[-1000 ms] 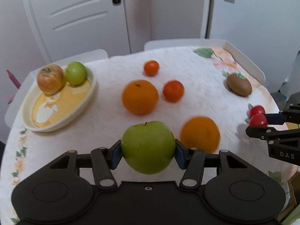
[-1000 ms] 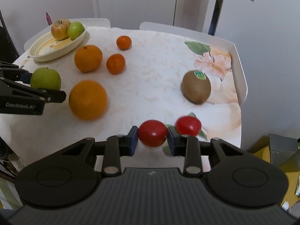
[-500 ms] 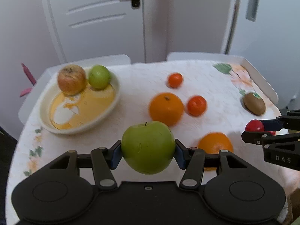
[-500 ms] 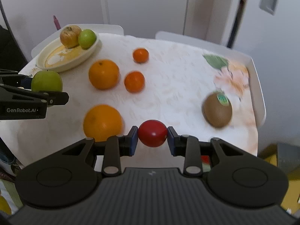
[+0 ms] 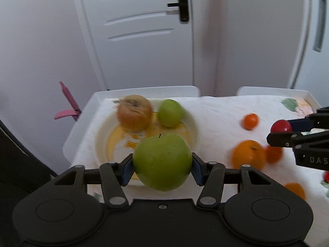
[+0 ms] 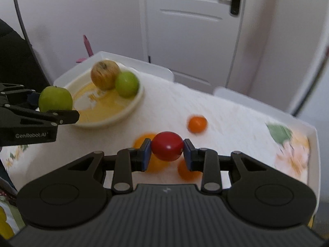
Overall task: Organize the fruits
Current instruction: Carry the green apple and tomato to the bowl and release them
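Note:
My left gripper [image 5: 162,165] is shut on a big green apple [image 5: 162,162] and holds it above the near rim of the cream bowl [image 5: 192,121]; it also shows in the right wrist view [image 6: 55,101]. The bowl [image 6: 131,107] holds a red-yellow apple [image 5: 134,112] and a small green apple [image 5: 169,113]. My right gripper [image 6: 167,150] is shut on a small red tomato [image 6: 167,148], held above the oranges in mid-table; the tomato also shows in the left wrist view [image 5: 281,126].
On the white flowered tablecloth lie a large orange [image 5: 248,154], a small mandarin [image 5: 249,121], another mandarin [image 5: 274,154], a second orange [image 5: 295,189] and a red tomato [image 5: 326,176] at the right edge. White chair backs [image 5: 148,91] and a door stand behind.
Both grippers have moved forward and left toward the bowl with their fruit. The green apple is now over the bowl's near rim; the tomato has risen above the oranges.

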